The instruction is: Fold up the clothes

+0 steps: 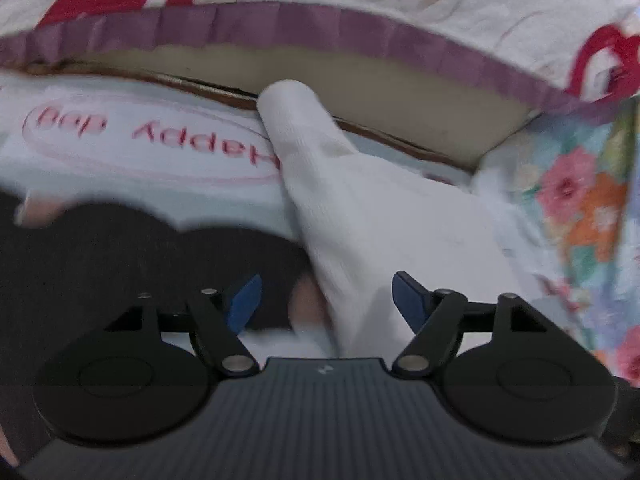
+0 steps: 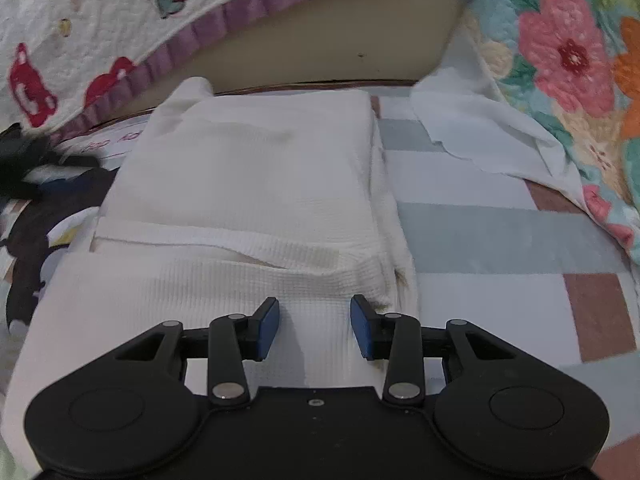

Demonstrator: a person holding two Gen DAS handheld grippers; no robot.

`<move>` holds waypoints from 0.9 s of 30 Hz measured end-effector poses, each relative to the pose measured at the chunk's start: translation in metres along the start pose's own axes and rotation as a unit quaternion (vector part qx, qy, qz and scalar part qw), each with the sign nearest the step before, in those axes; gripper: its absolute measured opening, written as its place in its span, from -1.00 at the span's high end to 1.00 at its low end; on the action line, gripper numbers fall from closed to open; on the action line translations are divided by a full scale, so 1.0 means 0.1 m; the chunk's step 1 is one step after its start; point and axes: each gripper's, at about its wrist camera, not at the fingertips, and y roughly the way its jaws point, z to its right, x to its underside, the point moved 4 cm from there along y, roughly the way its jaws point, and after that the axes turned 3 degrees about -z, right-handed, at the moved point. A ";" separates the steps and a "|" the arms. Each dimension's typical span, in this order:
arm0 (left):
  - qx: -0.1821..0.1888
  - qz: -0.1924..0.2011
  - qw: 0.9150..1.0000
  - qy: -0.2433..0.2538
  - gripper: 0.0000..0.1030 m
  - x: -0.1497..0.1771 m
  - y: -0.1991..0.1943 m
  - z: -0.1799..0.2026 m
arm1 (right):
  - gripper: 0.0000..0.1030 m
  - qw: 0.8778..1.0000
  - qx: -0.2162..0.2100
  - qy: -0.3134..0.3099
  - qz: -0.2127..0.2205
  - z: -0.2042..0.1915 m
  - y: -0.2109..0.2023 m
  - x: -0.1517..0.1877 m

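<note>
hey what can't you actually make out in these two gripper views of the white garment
- Left wrist view: the white garment is motion-blurred; whether the open left gripper touches it is unclear.
- Left wrist view: the dark cloth is blurred and cut off by the gripper body; its type is unclear.
- Right wrist view: the garment's near edge is hidden under the open right gripper.

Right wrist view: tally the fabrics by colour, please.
White: 2, the folded garment and the loose cloth.
Black: 1, the garment at left.
Floral: 1, the quilt.
Strawberry print: 1, the cover.
Checked: 1, the sheet.
Total: 6.
</note>
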 end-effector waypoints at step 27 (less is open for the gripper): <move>0.123 0.008 0.992 0.006 0.75 -0.99 0.86 0.16 | -0.34 0.986 -0.093 0.138 -0.029 0.18 0.02 -0.05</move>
